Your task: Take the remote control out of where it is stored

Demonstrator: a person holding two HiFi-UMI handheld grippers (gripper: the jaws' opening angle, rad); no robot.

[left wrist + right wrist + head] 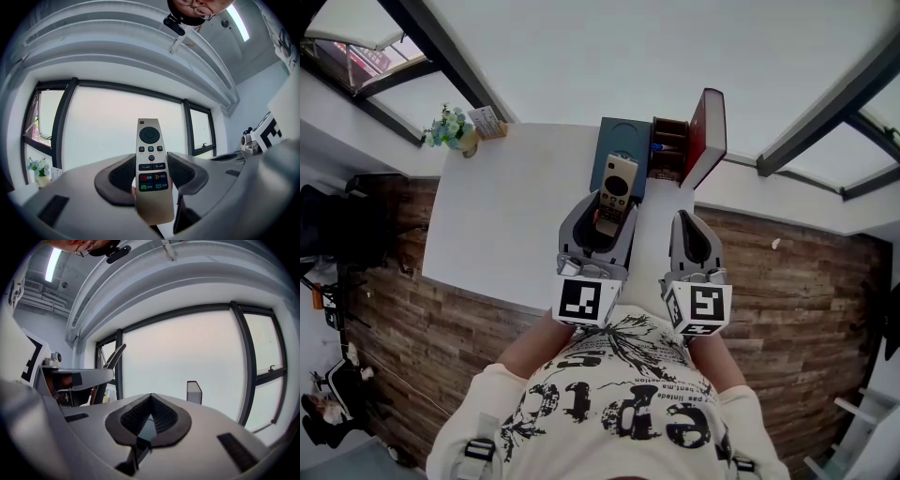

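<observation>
A gold remote control [613, 194] [152, 169] with dark buttons stands upright between the pads of my left gripper [602, 220] [152, 176], which is shut on its lower half. It is held up off the white table [506, 216], tilted toward the ceiling and windows. My right gripper [692, 239] [150, 417] is beside it on the right, jaws shut tip to tip with nothing between them. Behind both stands a dark wooden storage box [667, 150] with its red lid [706, 131] [194, 392] raised.
A dark blue flat pad [619, 141] lies on the table next to the box. A small pot of flowers [450, 129] [38, 168] and a card stand at the table's far left corner. Wooden floor surrounds the table.
</observation>
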